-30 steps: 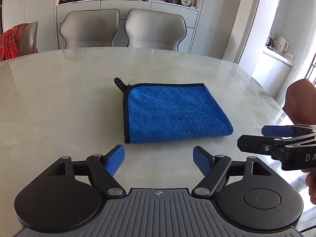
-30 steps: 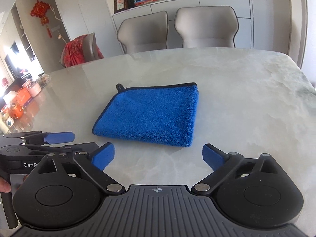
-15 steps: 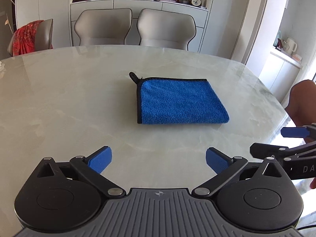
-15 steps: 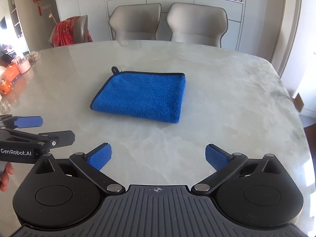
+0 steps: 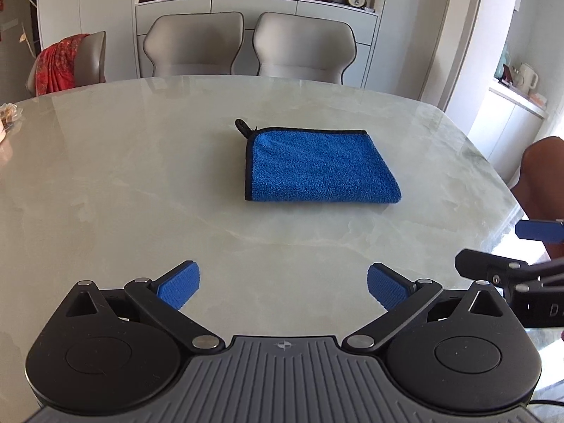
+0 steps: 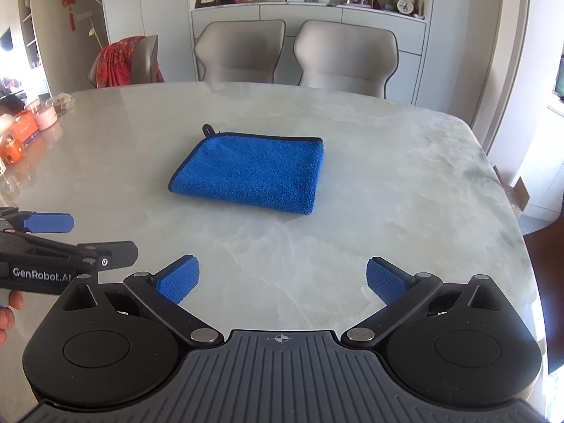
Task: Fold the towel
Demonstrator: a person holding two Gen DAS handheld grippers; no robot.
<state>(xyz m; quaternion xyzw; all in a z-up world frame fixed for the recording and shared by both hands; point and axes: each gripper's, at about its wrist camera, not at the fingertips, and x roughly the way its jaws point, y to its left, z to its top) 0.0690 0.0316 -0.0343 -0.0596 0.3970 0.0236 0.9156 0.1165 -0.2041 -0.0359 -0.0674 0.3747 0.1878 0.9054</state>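
On table (image 5: 141, 183): blue towel (image 5: 317, 169) folded, flat.

A folded blue microfibre towel (image 6: 252, 172) lies mid-worktop (image 6: 405, 183), hanging loop toward the far edge. The right gripper (image 6: 282, 280) hovers near the near edge, fingers (image 6: 178, 280) wide apart, nothing between; the left gripper (image 6: 63, 246) alongside.

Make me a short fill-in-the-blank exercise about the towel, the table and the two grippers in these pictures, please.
1. The towel lying folded on the table is ____ in colour.
2. The jaws of the left gripper and the right gripper stand ____, with nothing between them.
3. Behind the table, ____ grey chairs stand side by side.
4. A small black ____ sticks out at the towel's far corner.

Missing words: blue; open; two; loop
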